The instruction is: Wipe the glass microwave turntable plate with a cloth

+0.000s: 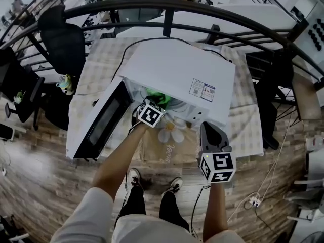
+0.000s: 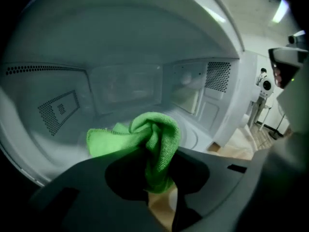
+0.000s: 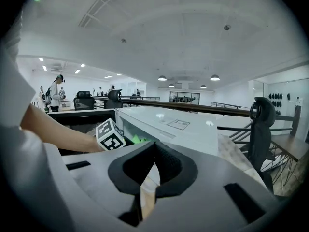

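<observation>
Glass turntable plate (image 2: 192, 138), seen only as a faint round outline lying flat on the floor of the open microwave (image 1: 178, 74), sits ahead of, below and a little to the right of the left gripper (image 2: 155, 177), whose jaws are clamped on a bunched green cloth (image 2: 145, 138). The cloth bulges out past the jaw tips into the cavity, one flap spread to the left; whether it touches the glass cannot be told from the left gripper view. Being round, the plate has no long axis and points no particular way, so any wiping stroke would likely run across or around it. The left gripper, reaching in through the opening beside the swung-out door (image 1: 99, 121), is much the nearer of the two. The right gripper (image 3: 153, 151) hangs outside, well apart from the cavity and over the front edge of the table (image 1: 245, 135), jaws closed tip to tip with nothing between them. The judgement here: the cloth must come down and rightward to meet the glass
</observation>
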Tool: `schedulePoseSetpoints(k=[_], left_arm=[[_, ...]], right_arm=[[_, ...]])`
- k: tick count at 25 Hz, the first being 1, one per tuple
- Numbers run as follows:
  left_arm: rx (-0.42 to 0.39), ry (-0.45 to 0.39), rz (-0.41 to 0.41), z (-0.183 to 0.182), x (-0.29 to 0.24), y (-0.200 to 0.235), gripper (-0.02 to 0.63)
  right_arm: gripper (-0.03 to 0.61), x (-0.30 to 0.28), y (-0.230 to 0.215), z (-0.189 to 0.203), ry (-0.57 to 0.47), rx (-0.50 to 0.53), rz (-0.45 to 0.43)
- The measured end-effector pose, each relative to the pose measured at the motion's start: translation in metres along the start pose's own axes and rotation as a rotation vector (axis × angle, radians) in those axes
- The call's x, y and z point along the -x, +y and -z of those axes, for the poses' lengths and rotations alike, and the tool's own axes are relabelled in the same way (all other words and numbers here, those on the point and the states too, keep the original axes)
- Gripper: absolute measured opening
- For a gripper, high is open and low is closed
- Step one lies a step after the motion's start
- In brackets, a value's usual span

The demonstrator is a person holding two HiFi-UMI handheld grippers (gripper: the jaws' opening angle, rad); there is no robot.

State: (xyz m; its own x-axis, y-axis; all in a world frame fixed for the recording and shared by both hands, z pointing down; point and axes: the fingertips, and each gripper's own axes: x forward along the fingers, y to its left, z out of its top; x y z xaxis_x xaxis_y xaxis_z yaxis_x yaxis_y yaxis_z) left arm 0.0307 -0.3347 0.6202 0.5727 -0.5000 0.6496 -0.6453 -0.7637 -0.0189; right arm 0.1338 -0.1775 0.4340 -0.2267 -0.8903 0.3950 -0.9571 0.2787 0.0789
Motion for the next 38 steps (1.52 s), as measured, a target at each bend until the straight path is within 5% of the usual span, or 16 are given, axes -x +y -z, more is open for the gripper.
schedulePoseSetpoints(k=[6, 14, 19, 29, 38], left_arm=[[0.031, -0.019, 0.148, 0.003, 0.04, -0.045, 0.121], [0.23, -0.286, 0.126, -0.042, 0.158, -0.057, 0.124], [0.241, -0.452, 0.072, -0.077, 0.237, -0.054, 0.124], [-0.003, -0.647, -0.138, -0.149, 0.35, -0.036, 0.126], [-0.124, -0.691, -0.228, -0.177, 0.384, -0.034, 0.127]], right_arm=[[0.015, 0.029, 0.002, -0.04, -0.041, 0.057, 0.009], [0.015, 0.063, 0.0, -0.1, -0.128, 0.061, 0.02], [0.015, 0.078, 0.012, -0.136, -0.172, 0.132, 0.011], [0.015, 0.092, 0.034, -0.172, -0.236, 0.267, 0.007], [0.014, 0.095, 0.042, -0.196, -0.277, 0.301, 0.002]])
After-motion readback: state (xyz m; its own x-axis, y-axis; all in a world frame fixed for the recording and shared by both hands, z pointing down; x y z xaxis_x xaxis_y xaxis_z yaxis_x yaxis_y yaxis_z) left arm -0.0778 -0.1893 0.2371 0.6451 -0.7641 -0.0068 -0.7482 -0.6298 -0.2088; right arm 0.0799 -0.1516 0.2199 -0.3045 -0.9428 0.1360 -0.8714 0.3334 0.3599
